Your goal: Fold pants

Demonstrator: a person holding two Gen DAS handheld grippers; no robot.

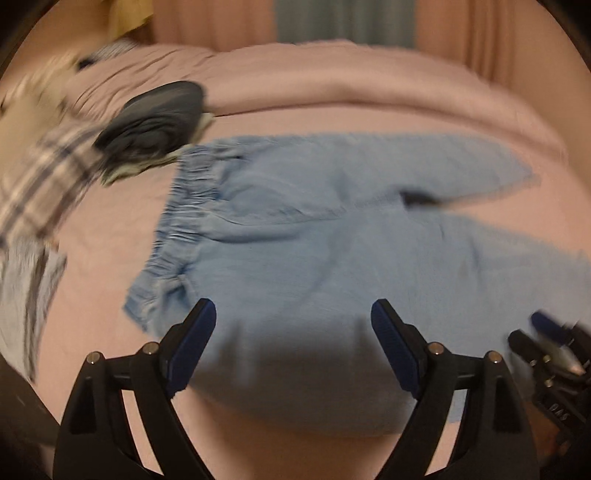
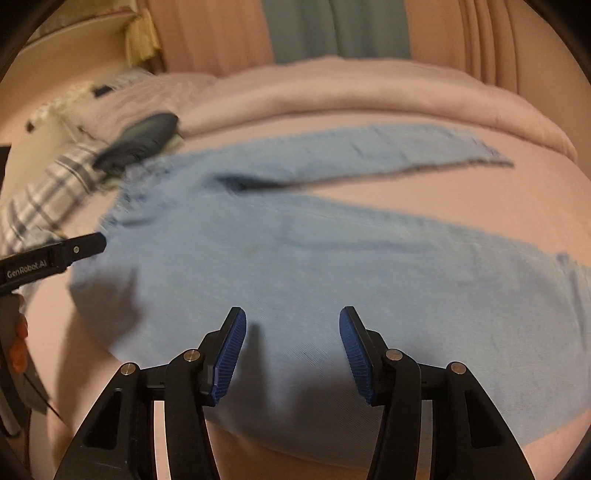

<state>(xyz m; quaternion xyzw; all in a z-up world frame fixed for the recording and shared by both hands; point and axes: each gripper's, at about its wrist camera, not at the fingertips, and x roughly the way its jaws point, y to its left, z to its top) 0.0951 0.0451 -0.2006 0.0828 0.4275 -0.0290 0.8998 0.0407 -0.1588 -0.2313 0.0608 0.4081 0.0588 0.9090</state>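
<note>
Nearest in the left wrist view, the left gripper (image 1: 293, 314) has its fingers (image 1: 195, 343) spread wide with nothing between them. The light blue pants (image 1: 314, 236) lie flat on the bed (image 1: 110, 236); their near edge runs just under and between the fingertips, from 6 o'clock upward. In the right wrist view, the right gripper (image 2: 292, 321) is likewise spread apart and empty, its fingers (image 2: 231, 354) hovering over the near leg of the pants (image 2: 295, 258). Whether either set touches the cloth cannot be told.

From the left view, the elastic waistband (image 1: 184, 218) sits at 9 to 10 o'clock, and the two legs fan out toward 2 and 3 o'clock. The right gripper shows at 4 o'clock there.

Beyond the waistband, at 10 o'clock, a dark folded garment (image 1: 155, 122) rests on the bed, beside a plaid cloth (image 1: 44, 184). Farthest off, at 12 o'clock, lies a pink quilt (image 1: 332, 81), with curtains (image 1: 343, 18) behind.
</note>
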